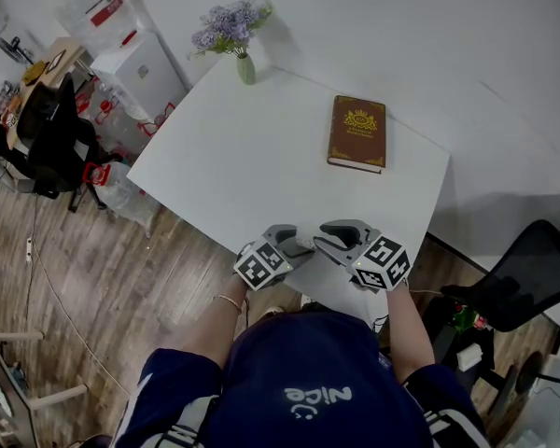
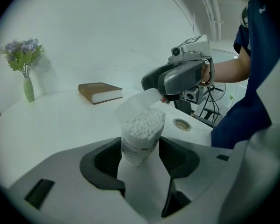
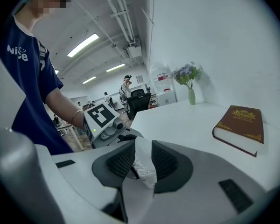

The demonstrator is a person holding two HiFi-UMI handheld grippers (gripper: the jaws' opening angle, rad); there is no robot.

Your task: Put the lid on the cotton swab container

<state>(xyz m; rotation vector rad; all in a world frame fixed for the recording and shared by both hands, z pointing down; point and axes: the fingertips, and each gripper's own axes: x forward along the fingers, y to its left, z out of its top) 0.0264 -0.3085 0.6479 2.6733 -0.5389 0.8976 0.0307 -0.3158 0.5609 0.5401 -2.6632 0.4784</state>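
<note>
Left gripper [image 2: 141, 158] jaws are set wide, pads pressed on both sides of the cotton swab container [image 2: 142, 134], which is gripped low on its clear wall. Container is held upright over the near corner of the white table [image 1: 261, 138], packed full of swabs, top uncovered. Right gripper [image 3: 139, 161] is closed narrow on the translucent lid [image 2: 133, 104], pinched by its thin edge. Lid is held tilted, just above and behind the container mouth; contact can't be confirmed. Brown book [image 1: 357, 133] and flower vase [image 1: 246, 68] are well apart from the work.

Handling, as judged: container is light, thin plastic, likely to flex or slip if squeezed hard, so a low grip on the wall is preferred and the rim is left free. Lid is light, flimsy and smooth. It should be held by the edge only and levelled before being pressed down, else it may cock or pop out.
</note>
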